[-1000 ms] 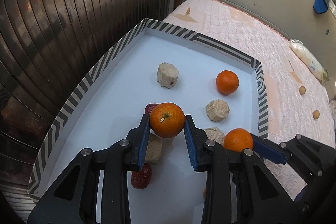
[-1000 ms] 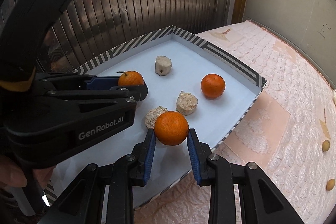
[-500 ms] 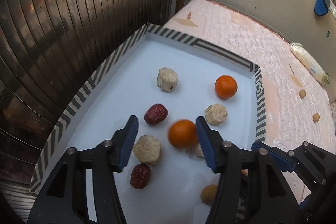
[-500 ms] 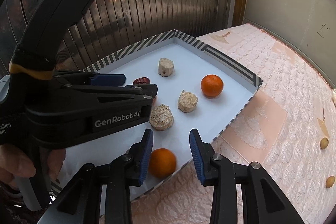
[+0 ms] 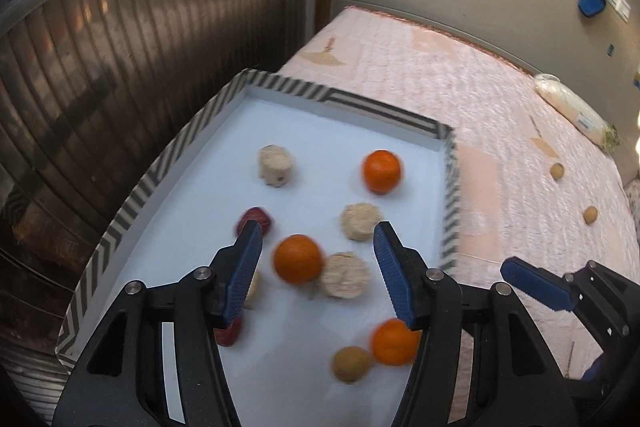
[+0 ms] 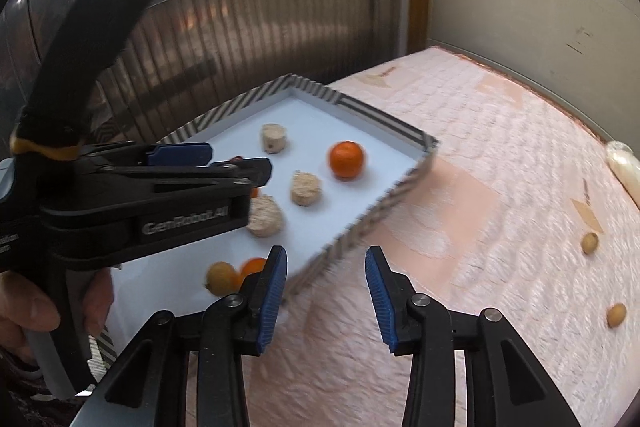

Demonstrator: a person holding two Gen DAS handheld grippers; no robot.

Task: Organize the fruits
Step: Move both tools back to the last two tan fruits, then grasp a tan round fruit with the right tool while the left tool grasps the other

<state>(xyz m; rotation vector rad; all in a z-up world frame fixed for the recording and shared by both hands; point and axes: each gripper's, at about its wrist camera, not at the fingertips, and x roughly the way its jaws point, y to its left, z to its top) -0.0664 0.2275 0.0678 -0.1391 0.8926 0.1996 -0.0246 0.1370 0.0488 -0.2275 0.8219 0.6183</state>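
Observation:
A white tray with a striped rim (image 5: 168,163) lies on the bed; it also shows in the right wrist view (image 6: 384,207). In it lie three oranges: one under my left gripper (image 5: 298,259), one at the near right (image 5: 394,343), one far right (image 5: 381,171). Several beige chunks (image 5: 274,166), red dates (image 5: 254,221) and a small tan fruit (image 5: 351,363) lie among them. My left gripper (image 5: 316,267) is open and empty above the tray. My right gripper (image 6: 326,297) is open and empty over the tray's near edge and the bed.
Two small tan fruits (image 6: 590,242) (image 6: 616,315) lie on the pink quilted bed (image 6: 500,187) to the right. A plastic bag (image 5: 572,109) lies at the bed's far side. A ribbed metal shutter (image 5: 120,67) stands behind the tray.
Both grippers opened and let their oranges go into the tray. Both have since pulled back and up, and the dropped oranges lie on the tray floor.

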